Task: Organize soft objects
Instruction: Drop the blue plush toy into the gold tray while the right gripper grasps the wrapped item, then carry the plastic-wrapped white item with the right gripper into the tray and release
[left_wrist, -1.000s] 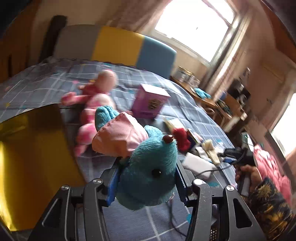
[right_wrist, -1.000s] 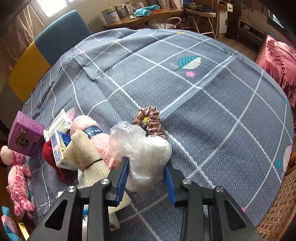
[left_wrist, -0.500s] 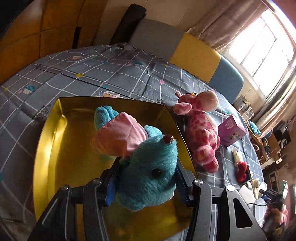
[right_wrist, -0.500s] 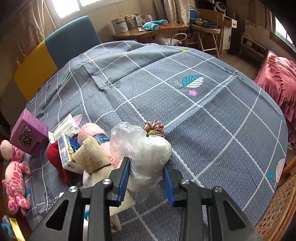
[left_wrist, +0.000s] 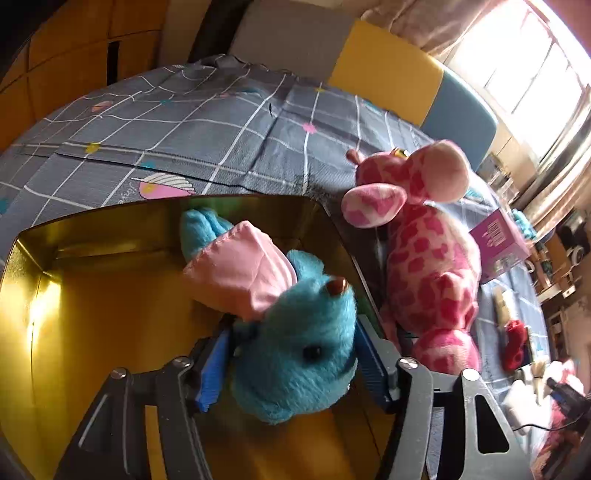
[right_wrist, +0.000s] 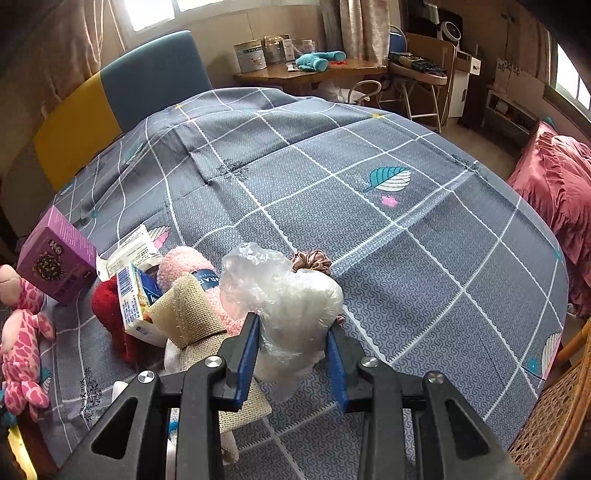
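My left gripper (left_wrist: 291, 354) is shut on a blue plush toy (left_wrist: 295, 350) with a pink cloth piece, held over the shiny gold tray (left_wrist: 74, 295). A pink spotted giraffe plush (left_wrist: 428, 266) lies on the grey cloth just right of the tray; it also shows in the right wrist view (right_wrist: 22, 339). My right gripper (right_wrist: 291, 332) is shut on a clear plastic bag of white stuffing (right_wrist: 291, 302), held above the table. Under and left of it lie a burlap roll (right_wrist: 188, 310), pink yarn (right_wrist: 181, 262), a red soft item (right_wrist: 107, 306) and a brown scrunchie (right_wrist: 312, 260).
A purple box (right_wrist: 55, 258) stands left of the pile, also in the left wrist view (left_wrist: 498, 243). Small cartons (right_wrist: 133, 291) rest on the pile. A yellow and blue chair (right_wrist: 110, 103) stands behind the table. A wicker chair (right_wrist: 554, 413) is at the right front.
My left gripper has carried the blue plush from the pile side to over the gold tray and lower into it. My right gripper has lifted the plastic bag a little.
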